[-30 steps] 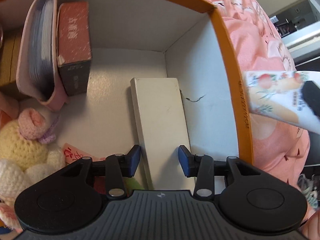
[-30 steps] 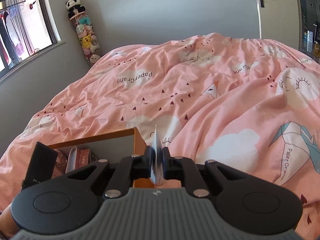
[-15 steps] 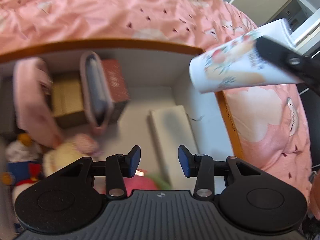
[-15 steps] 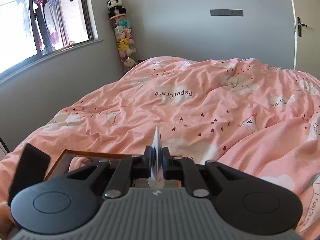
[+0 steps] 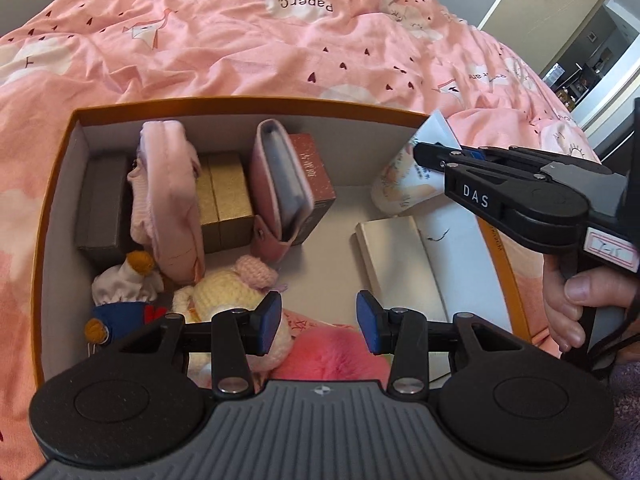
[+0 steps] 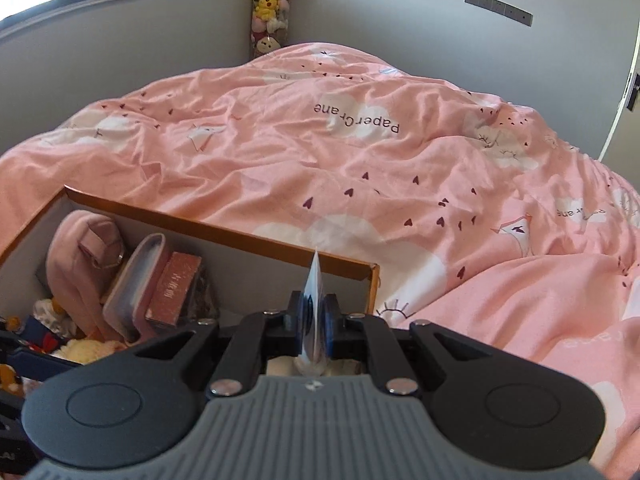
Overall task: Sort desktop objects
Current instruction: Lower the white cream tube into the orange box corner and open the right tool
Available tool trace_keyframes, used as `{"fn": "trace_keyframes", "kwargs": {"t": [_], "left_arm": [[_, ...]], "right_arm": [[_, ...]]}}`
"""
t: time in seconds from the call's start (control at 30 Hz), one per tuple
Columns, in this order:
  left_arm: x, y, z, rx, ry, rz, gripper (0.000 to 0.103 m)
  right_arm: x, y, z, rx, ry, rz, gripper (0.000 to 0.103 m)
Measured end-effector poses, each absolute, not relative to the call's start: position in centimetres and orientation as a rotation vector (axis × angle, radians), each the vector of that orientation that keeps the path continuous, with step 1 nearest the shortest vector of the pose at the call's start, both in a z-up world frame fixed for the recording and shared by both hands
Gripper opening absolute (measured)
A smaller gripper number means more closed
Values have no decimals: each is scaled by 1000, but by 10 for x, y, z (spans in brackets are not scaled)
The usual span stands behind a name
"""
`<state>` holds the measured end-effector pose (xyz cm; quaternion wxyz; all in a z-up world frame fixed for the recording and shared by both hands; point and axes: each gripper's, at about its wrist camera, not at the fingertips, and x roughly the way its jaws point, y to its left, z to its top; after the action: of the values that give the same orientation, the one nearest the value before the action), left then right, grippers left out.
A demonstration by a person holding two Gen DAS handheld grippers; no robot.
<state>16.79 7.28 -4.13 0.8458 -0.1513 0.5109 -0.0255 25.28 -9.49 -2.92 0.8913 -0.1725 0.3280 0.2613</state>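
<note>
**Tube held at its crimped tail over the box corner**

A white tube (image 5: pixel 404 184) printed with peach-coloured fruit and leaves is gripped by the right gripper (image 5: pixel 430 151), whose jaws are pressed nearly together on the flat sealed end. In the left wrist view the tube hangs at the far right corner of the orange-rimmed box (image 5: pixel 256 101), its rounded end lowered toward the floor of the box just beyond a flat cream case (image 5: pixel 404 268). In the right wrist view only the thin edge of the crimp is seen between the blue pads (image 6: pixel 331 326). The left gripper (image 5: pixel 318 322) is held about half open, with nothing between its jaws, above the soft toys at the near side of the box.

The tube is judged to be light and soft-walled, with a glossy skin that could slip. The crimped tail is the stiffest part and is the safest place to be taken hold of; a squeeze on the body would probably dent it or push the contents toward the cap. Held by the tail, it may swing.

"DAS" is read in white letters on the side of the right gripper, and a handwritten tag on its handle is too small to make out. "PaperCrane" is printed, upside down from here, on the pink duvet (image 5: pixel 280 40). The small print on the tube cannot be read. Pale characters on a red box (image 5: pixel 314 168) are seen but not legible.
</note>
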Motion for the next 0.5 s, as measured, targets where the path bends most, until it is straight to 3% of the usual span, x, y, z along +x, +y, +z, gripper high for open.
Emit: {"fn": "trace_keyframes", "kwargs": {"t": [0.5], "left_arm": [[147, 85, -33, -331, 1064, -28, 47]], "right_arm": [[248, -88, -27, -398, 677, 480, 10]]}}
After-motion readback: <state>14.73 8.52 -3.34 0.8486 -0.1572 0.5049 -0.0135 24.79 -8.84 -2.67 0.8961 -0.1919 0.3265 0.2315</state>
